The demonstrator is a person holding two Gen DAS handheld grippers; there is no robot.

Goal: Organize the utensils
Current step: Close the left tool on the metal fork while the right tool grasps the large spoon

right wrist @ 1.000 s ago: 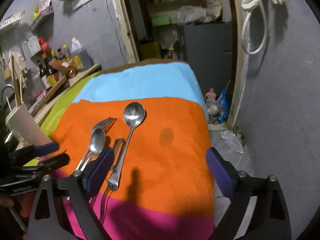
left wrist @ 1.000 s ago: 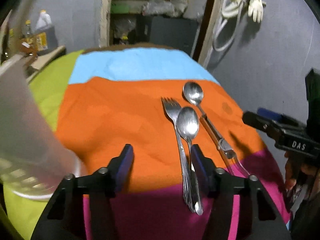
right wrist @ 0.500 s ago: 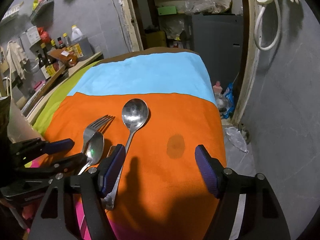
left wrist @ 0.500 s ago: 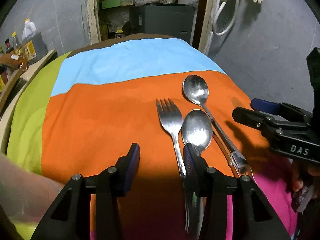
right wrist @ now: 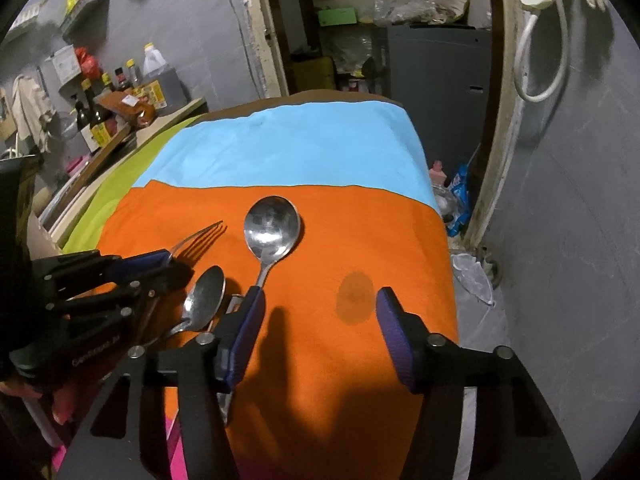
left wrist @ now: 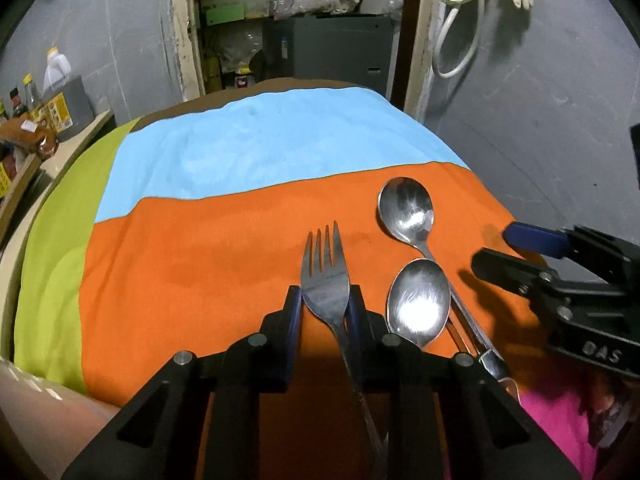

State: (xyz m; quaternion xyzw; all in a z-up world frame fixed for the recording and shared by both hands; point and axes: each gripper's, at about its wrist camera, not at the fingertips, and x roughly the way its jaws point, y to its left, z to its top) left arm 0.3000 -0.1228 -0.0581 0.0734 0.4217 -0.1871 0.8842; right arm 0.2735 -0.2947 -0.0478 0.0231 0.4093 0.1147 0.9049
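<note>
Left hand-held gripper [left wrist: 325, 312]: its jaws have just been closing and now flank the fork [left wrist: 325, 276] at the neck, just below the tines. Both blue pads look to be against the metal — a grip taken or all but taken.
Right hand-held gripper [right wrist: 318, 322]: its jaws have just been closing too, yet they stand apart with only orange cloth between them. The left pad sits right beside the handle of the large spoon [right wrist: 272, 226]; nothing is held.
Where the utensils are: all lie on the cloth-covered surface [left wrist: 200, 264], on the orange band. The fork is leftmost, the small spoon [left wrist: 418, 304] just beside it, the large spoon beyond, its handle running under the small spoon's edge.
Step in hand: picking the fork out of the group, by my reading — the first of the sorting.
Next move calls for: a firm pinch, then a straight lift so the fork's handle clears the small spoon lying close alongside. The right hand-held gripper would need to shift left to straddle the large spoon's handle.
Possible destination: a pale cup [left wrist: 36, 408] shows at the lower left edge of the left view; whether it takes the utensils I cannot tell.
Writing: raised letters on the right hand-held gripper's body read roughly "DAS"; bottle labels on the side shelf are too small to read.
</note>
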